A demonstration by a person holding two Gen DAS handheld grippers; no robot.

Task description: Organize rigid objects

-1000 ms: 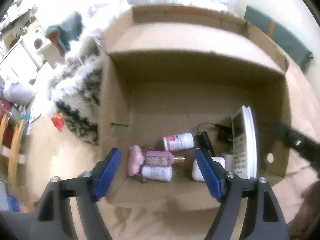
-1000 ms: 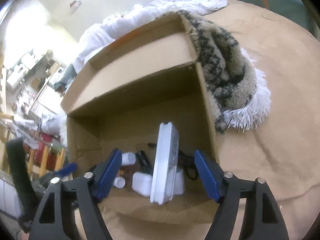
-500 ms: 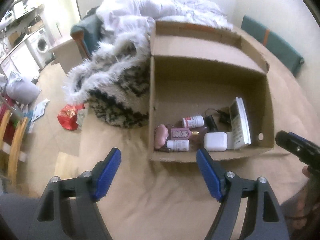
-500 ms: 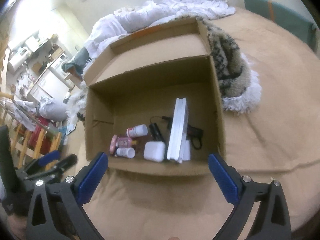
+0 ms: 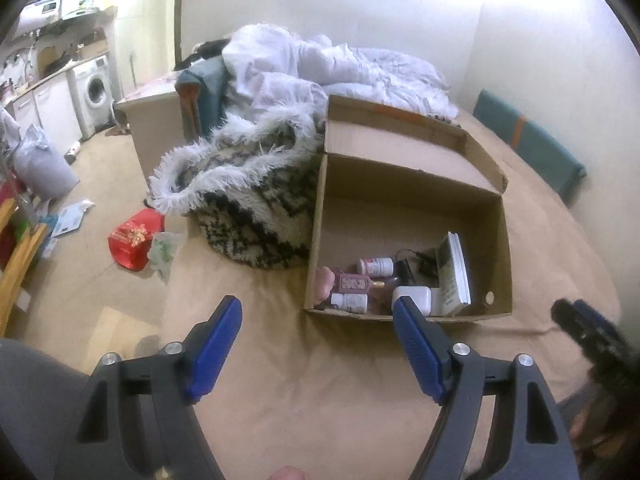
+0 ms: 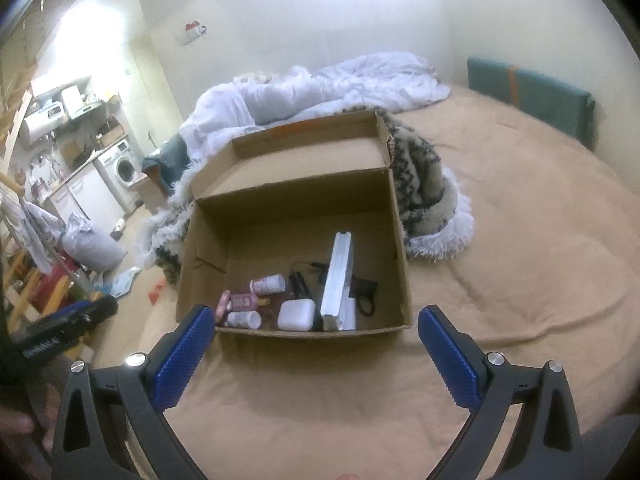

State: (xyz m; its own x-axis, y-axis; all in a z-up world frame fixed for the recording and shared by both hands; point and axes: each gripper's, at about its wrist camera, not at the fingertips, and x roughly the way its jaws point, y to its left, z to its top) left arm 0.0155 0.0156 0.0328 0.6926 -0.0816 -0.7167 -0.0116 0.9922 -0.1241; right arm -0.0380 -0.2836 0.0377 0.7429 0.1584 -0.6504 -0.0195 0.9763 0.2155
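The box (image 6: 402,280) sits open on a tan bedspread (image 6: 520,280), its lid flap folded back toward a white duvet (image 6: 340,88). A fringed black-and-cream blanket (image 5: 256,200) lies against the side of the box.

All task items lie in the near part of the box:
- A white remote (image 6: 338,280) stands on its long edge, tilted, on the right side of the group.
- A white case (image 6: 296,314) lies just left of the remote, near the front wall.
- Two white bottles lie on their sides: one (image 6: 268,283) farther back, one (image 6: 245,319) at the front wall.
- A pink bottle (image 6: 245,301) lies between the two white bottles.
- A pink object (image 5: 325,282) lies at the left end of the group; its kind cannot be determined.
- A black cable (image 6: 366,298) lies behind and to the right of the remote.

The left gripper (image 5: 316,344) is held over the bedspread in front of the box. Its jaws are spread, with nothing between the blue pads.

The right gripper (image 6: 316,348) is likewise in front of the box, above the bedspread. Its jaws stand wide apart and hold nothing.

Neither gripper touches the box or its contents. Each gripper appears at the edge of the other's view, well apart.
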